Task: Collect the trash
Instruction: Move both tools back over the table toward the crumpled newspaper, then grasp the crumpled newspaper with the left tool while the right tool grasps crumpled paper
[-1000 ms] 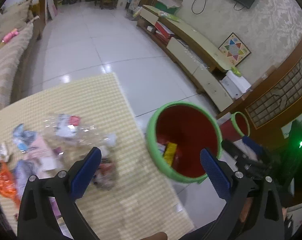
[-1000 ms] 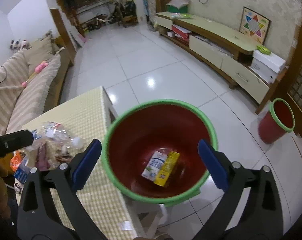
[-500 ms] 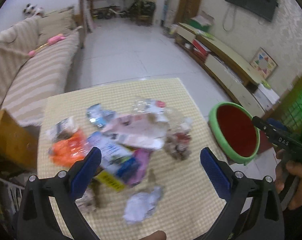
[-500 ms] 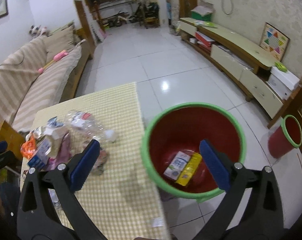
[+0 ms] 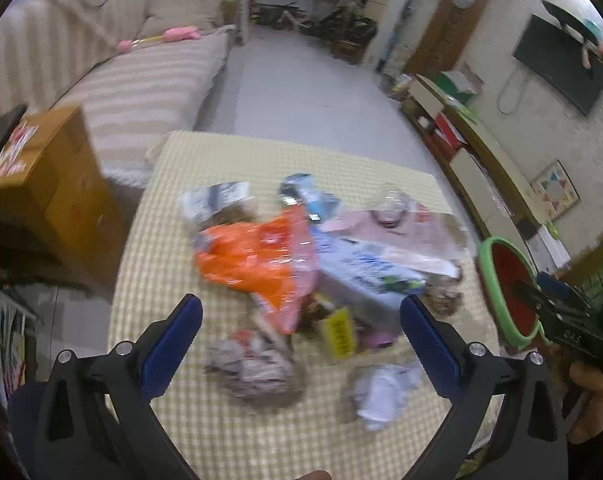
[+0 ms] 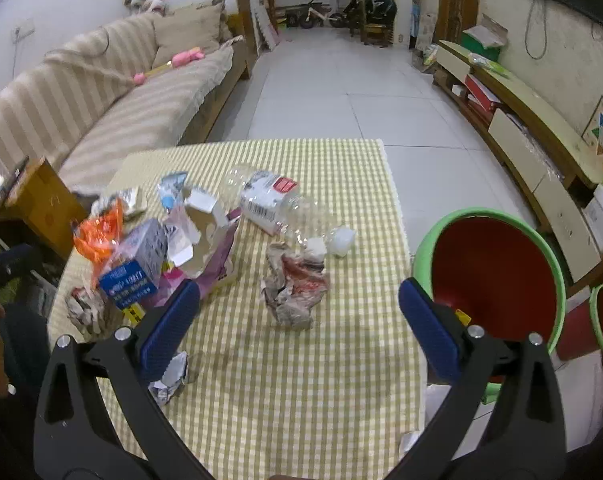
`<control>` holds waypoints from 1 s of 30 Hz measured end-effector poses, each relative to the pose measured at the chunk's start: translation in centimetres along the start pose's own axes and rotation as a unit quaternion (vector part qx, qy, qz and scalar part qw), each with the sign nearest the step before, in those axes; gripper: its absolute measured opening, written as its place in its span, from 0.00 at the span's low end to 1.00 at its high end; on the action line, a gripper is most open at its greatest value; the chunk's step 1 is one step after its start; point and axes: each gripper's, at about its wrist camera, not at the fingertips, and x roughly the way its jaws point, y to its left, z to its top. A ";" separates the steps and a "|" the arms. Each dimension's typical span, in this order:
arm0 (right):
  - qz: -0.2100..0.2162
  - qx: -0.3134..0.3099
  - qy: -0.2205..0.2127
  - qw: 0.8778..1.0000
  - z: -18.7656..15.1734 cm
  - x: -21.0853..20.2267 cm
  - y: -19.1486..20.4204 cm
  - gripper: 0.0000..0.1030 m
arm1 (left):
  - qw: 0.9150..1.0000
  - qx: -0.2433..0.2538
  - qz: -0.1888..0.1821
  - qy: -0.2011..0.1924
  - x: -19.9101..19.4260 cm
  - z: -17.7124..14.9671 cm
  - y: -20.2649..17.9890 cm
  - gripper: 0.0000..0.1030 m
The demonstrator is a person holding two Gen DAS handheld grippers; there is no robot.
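Both tools, left tool point(image 5: 300, 322) and right tool point(image 6: 299, 307), hover wide and empty above the tabletop point(image 6: 341, 380) litter, with the bin point(image 6: 497, 276) alongside for drop-off.

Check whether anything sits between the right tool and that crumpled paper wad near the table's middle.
Nothing visible does. The right tool is open, and only bare checked tablecloth lies between it and the crumpled paper wad.

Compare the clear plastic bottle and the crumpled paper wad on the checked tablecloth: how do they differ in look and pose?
The clear plastic bottle is see-through with a printed label; the crumpled paper wad is opaque, grey with red patches. The bottle lies on its side, long and still in shape; the wad is a creased lump. The bottle lies farther from the right claw than the wad. Both rest loose on the checked tablecloth.
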 end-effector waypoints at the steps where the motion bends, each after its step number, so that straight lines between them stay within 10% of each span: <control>1: -0.002 -0.003 0.001 1.000 -0.1 0.2 0.2 0.95 | 1.000 -0.005 0.005 0.003 0.3 -0.2 0.7 0.92; 30: -0.031 0.012 0.086 0.996 -1.4 9.7 -0.3 0.95 | 0.990 0.007 0.007 0.138 9.5 -5.2 2.5 0.84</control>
